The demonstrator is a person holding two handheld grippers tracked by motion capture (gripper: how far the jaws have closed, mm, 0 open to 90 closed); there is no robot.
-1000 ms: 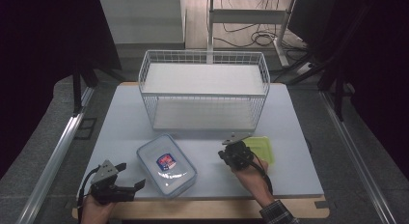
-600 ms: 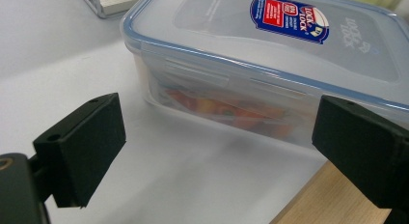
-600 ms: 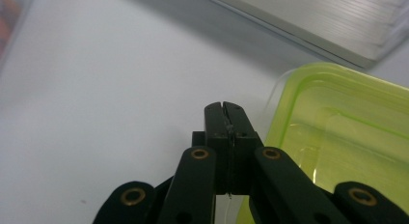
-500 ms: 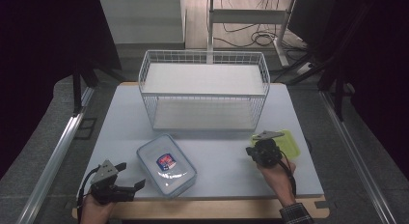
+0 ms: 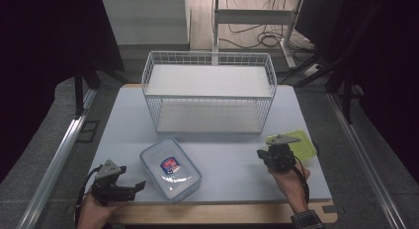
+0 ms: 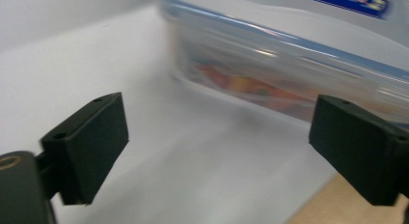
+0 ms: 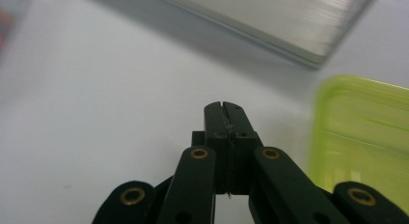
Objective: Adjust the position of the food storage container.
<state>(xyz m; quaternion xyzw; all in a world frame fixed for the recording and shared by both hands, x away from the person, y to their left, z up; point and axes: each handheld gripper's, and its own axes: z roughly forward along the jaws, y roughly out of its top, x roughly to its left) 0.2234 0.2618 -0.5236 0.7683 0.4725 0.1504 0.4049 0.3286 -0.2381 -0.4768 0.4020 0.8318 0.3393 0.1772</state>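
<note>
**Clear box sitting near the front edge, green box off to the right**

Clear box (image 5: 170, 169) with the blue-rimmed lid and a red-and-blue label is lying flat on the table (image 5: 227, 155), toward the front left, turned at an angle. Left gripper (image 5: 129, 188) is hovering just beside its near left corner with the jaws spread wide, nothing between them; in the left gripper view the side of the box (image 6: 289, 84) is filling the space just past the jaw tips. Over on the right, the right gripper (image 5: 262, 153) is sitting with its jaws pressed together on nothing, just beside the lime green box (image 5: 302, 146), which is resting flat near the table's right edge. Behind both, the white wire basket (image 5: 210, 93) is standing at the back middle of the table, well apart from the grippers.
</note>
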